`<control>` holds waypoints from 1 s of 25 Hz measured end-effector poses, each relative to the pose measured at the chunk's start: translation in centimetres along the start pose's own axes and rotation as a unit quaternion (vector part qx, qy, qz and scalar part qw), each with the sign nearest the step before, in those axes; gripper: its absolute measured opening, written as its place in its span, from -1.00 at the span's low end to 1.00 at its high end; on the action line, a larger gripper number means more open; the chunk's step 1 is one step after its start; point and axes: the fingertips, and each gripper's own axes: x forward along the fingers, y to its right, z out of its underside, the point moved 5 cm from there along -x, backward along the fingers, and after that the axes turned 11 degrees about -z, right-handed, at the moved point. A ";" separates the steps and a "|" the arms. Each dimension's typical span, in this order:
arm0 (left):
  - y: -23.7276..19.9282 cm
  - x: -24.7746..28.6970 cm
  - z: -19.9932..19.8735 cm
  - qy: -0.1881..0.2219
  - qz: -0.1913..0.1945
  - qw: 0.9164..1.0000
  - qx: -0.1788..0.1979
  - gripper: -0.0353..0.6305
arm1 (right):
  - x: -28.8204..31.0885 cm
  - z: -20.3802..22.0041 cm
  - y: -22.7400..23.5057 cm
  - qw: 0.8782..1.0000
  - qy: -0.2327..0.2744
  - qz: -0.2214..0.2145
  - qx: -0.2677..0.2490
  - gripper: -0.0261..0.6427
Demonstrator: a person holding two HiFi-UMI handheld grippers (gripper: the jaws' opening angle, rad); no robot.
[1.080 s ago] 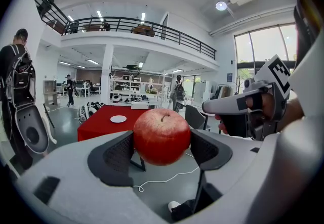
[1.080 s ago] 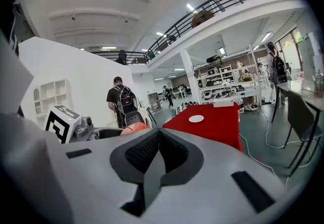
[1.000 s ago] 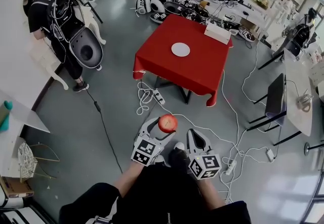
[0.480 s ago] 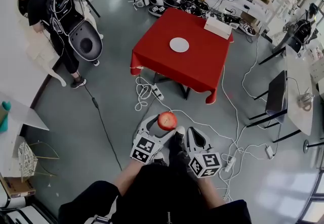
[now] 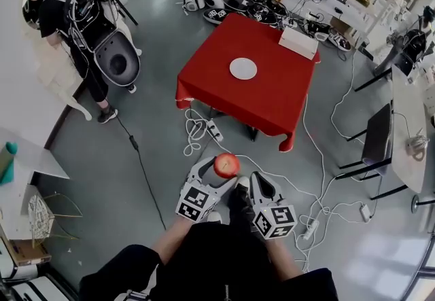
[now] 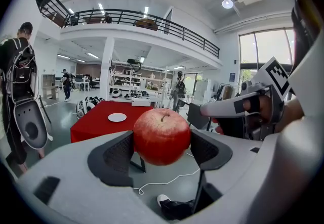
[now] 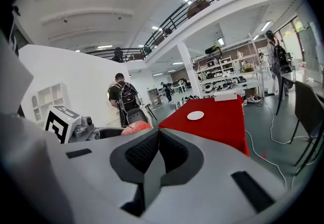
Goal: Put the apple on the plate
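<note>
Left gripper view: left hand-held gripper (image 6: pixel 161 148) pinches the apple (image 6: pixel 162 134); right hand-held gripper (image 7: pixel 158 131) pressed together.

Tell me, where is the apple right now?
The apple is clamped in the left gripper, low in the head view's middle, over the floor, well short of the table and its plate.
</note>
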 end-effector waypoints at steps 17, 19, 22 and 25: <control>-2.7 11.8 -6.6 -0.009 -0.024 1.000 0.002 0.18 | 6.2 -7.6 10.5 1.000 -0.002 -0.029 0.010 -0.89; -2.7 13.0 -7.1 -0.014 -0.029 0.999 0.004 0.18 | 6.7 -8.0 11.7 0.999 -0.002 -0.037 0.012 -0.89; -2.9 14.6 -7.8 -0.018 -0.036 0.999 0.007 0.18 | 7.5 -8.8 13.5 0.999 0.000 -0.044 0.014 -0.89; -2.9 16.2 -8.4 -0.019 -0.042 0.999 0.009 0.18 | 8.0 -9.6 15.1 0.999 0.005 -0.051 0.016 -0.89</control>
